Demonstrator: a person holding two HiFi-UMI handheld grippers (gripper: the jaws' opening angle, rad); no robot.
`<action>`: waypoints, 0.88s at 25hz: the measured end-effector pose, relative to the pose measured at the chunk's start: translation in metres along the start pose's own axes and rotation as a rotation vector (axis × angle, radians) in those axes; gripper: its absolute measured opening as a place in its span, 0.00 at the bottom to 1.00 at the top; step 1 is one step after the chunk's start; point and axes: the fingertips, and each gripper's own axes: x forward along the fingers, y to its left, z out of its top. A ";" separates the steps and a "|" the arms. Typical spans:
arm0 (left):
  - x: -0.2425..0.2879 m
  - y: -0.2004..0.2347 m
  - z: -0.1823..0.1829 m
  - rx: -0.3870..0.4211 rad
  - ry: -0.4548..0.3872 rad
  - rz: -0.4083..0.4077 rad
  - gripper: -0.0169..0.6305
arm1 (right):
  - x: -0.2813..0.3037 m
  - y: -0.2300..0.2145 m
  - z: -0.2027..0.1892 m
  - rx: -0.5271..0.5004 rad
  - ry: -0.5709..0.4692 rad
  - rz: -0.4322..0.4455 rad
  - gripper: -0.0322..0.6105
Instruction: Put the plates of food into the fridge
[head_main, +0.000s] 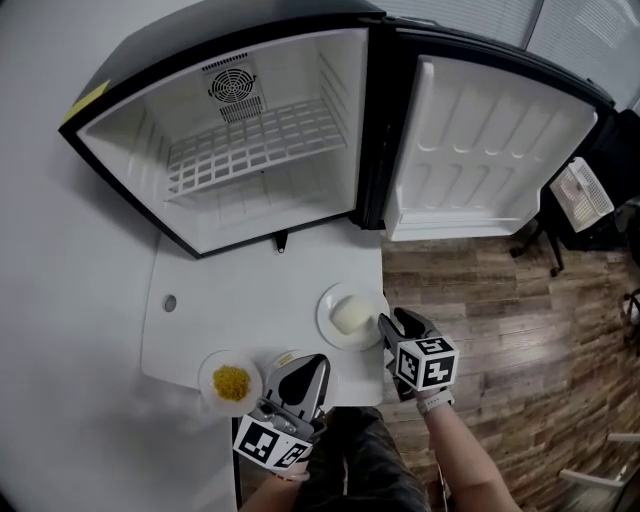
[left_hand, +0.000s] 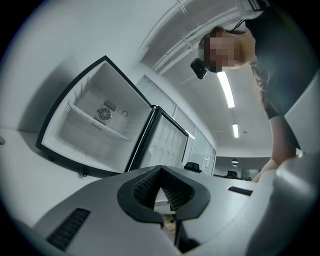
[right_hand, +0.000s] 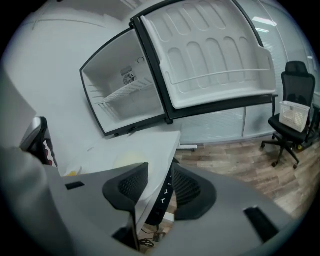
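Head view from where I stand: the open fridge (head_main: 200, 40) fills the top, its door (head_main: 490, 150) standing wide on the right. In front of the fridge's mouth sits the white table (head_main: 240, 300) with two plates. The plate of pale food (head_main: 327, 322) lies below the fridge's hinge side, and the plate of yellow food (head_main: 205, 385) lies farther out from the fridge. The right gripper (head_main: 392, 320), jaws parted and empty, sits just beside the pale plate's rim, on the side away from the fridge. That hand looks the nearer one, and the plate lies fridgeward of its jaws. The left gripper (head_main: 315, 365), clenched on nothing, hovers near the yellow plate.
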 end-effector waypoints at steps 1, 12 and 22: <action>0.003 0.000 -0.001 0.001 0.001 -0.002 0.04 | 0.004 -0.002 -0.001 0.034 0.013 0.010 0.24; 0.017 0.006 -0.007 0.010 0.003 0.019 0.04 | 0.027 -0.005 -0.008 0.262 0.109 0.142 0.24; 0.017 0.012 -0.006 0.003 0.006 0.032 0.04 | 0.018 -0.005 -0.010 0.340 0.102 0.144 0.18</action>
